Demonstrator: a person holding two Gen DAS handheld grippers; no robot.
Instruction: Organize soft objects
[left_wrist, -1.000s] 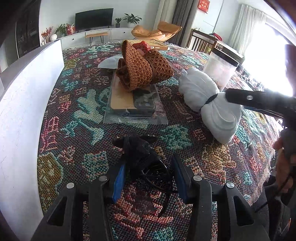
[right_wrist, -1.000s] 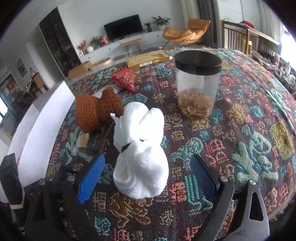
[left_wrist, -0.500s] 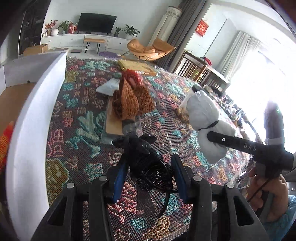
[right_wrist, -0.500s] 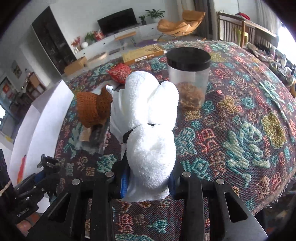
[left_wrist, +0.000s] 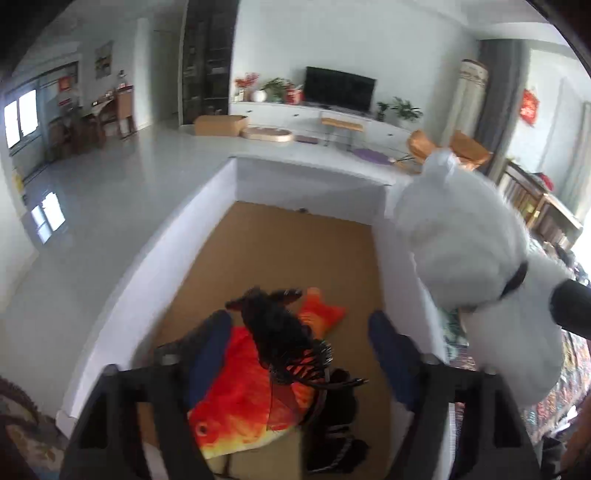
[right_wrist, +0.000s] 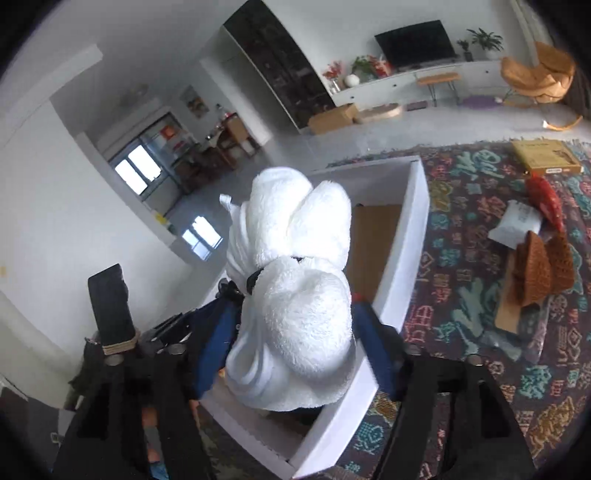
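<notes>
Right gripper is opening up with the white plush toy sitting between its blue pads over the white box. Off to the side on the patterned cloth there's a brown knitted hat.

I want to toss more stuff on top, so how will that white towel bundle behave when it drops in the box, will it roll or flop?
The white towel bundle looks plush and thick, so it should probably land softly and squash. A black band cinches its middle, so it likely stays bundled. Its rounded lobes may let it tip sideways in the white box.
</notes>
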